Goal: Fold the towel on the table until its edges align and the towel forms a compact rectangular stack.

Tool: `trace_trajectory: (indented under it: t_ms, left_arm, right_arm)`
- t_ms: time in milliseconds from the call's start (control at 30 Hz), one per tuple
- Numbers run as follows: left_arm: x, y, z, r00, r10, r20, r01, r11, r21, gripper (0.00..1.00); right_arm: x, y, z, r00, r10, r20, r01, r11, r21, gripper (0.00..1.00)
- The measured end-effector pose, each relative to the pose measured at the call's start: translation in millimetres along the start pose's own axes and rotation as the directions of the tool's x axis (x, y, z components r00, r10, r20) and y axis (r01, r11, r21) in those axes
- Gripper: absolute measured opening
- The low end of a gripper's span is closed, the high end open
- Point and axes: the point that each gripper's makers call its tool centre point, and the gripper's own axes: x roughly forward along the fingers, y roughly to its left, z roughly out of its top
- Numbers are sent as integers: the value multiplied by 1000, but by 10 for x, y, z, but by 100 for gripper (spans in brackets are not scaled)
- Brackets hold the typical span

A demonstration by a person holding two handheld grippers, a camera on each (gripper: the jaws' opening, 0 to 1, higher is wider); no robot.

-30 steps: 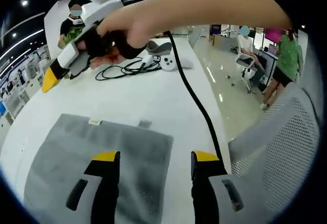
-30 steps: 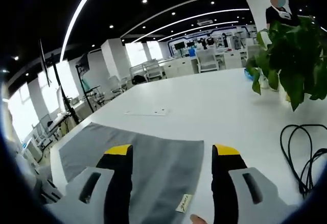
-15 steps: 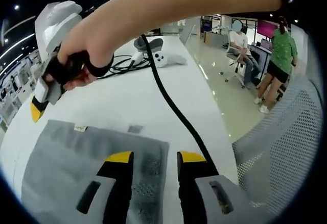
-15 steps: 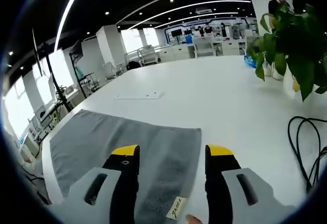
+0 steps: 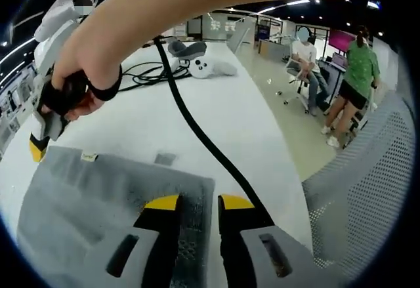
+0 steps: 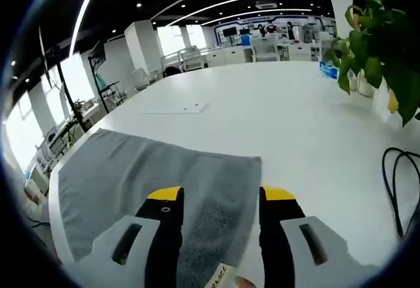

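Nearest in the left gripper view, the left gripper [image 5: 197,203] is seen with its yellow-tipped jaws narrowly parted astride the edge of the grey towel [image 5: 98,209], cloth lying between the tips; whether the cloth is actually nipped cannot be told. In the right gripper view, the right gripper [image 6: 220,195] is held with its jaws spread, straddling the towel [image 6: 151,183] near a corner, the label [image 6: 216,276] lying between the jaws close to their base; no pinch is made yet. The towel is laid flat on the white table [image 6: 275,124], beneath and ahead of both pairs of jaws. The step is judged to be the seizing of two corners along one edge; it is done well if each pair of jaws is closed on a single layer close to the corner, both at a like distance from the edge, so that the fold can be carried over squarely. Beyond the left jaws a black cable [image 5: 197,130] is draped from the right gripper [image 5: 41,127] and could be caught in the fold; further off lie coiled cables [image 5: 147,75]. The towel's near edge is cut off behind the jaws in both views; the label's print is unreadable.
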Motion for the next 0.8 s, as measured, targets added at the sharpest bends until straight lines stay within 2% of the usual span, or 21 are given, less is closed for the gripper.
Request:
trace_trajectory:
  t_ms: [167, 233, 300, 500, 533, 567, 600, 667, 700, 800]
  left_arm:
    - [13, 29, 7, 1000, 18, 3, -18, 1000, 7, 19]
    - [16, 33, 9, 1000, 23, 6, -23, 1000, 5, 18]
    - [20, 55, 10, 999, 43, -2, -43, 999, -28, 17]
    - [24, 89, 16, 997, 77, -3, -77, 996, -46, 12]
    - [21, 107, 11, 997, 82, -5, -82, 995, -48, 10]
    - [24, 134, 28, 996, 92, 5, -91, 995, -41, 8]
    - [8, 148, 23, 996, 94, 0, -94, 995, -41, 5]
    - [-1, 152, 32, 997, 83, 7, -83, 996, -38, 5]
    - [-6, 147, 35, 997, 82, 8, -82, 996, -36, 5]
    - [-3, 139, 34, 996, 87, 11, -87, 996, -28, 5]
  right_arm:
    - [91, -60, -29, 1000, -20, -15, 20, 1000, -16, 39]
    - [115, -91, 2, 1000, -30, 7, 30, 999, -13, 38]
    - [146, -131, 1, 999, -43, 4, 43, 999, -6, 36]
    - [224, -230, -59, 996, -86, -16, 86, 996, -14, 30]
    - [229, -234, -99, 996, -88, -33, 87, 996, -29, 28]
    - [236, -258, -42, 996, -92, -1, 92, 993, -68, 26]
    - [224, -255, -87, 996, -92, -22, 90, 994, -66, 21]
    - [236, -289, -108, 995, -99, -23, 96, 992, -86, 15]
    - [243, -347, -96, 993, -113, -13, 110, 985, -134, 12]
    - [264, -321, -105, 995, -95, -11, 92, 981, -168, 9]
